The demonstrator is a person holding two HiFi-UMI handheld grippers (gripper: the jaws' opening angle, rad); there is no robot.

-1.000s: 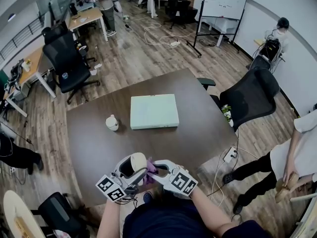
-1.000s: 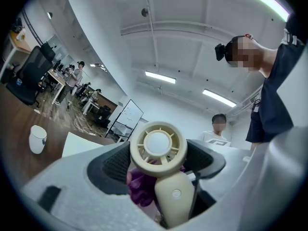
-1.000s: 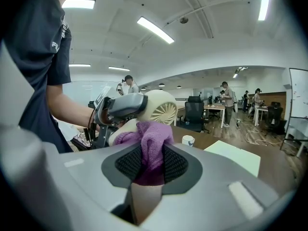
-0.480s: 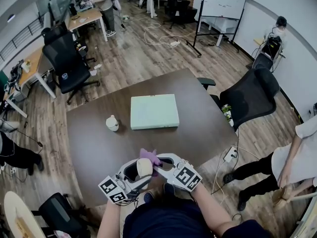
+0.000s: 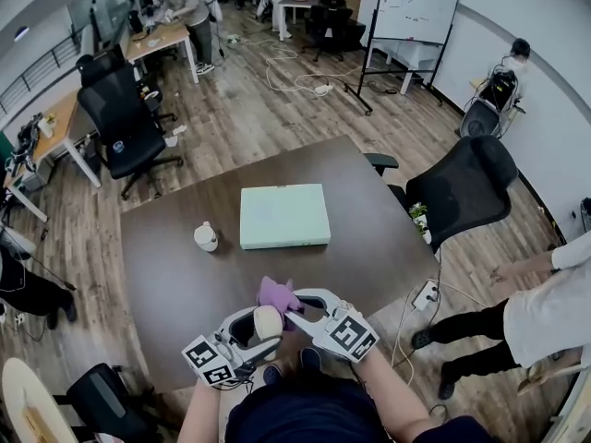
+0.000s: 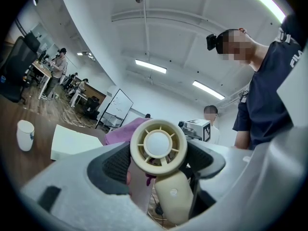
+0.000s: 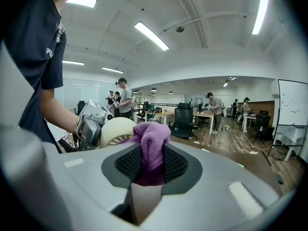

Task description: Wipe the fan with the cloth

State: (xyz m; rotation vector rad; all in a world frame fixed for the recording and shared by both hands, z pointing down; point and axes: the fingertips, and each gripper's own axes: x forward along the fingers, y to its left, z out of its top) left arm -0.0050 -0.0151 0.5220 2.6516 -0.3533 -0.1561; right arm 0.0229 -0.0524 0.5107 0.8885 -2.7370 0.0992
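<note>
Well, the cream, round-grilled fan (image 6: 159, 146) sits beside the purple cloth (image 7: 151, 143)

White cup (image 5: 205, 236) beside pale box (image 5: 284, 216)

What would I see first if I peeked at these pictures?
Right up close, the left gripper is clamped on a small cream fan, and the right gripper pinches a purple cloth right beside it. Behind them, a pale green box lies in the middle of the big brown table, with a little white cup nearby.
</note>
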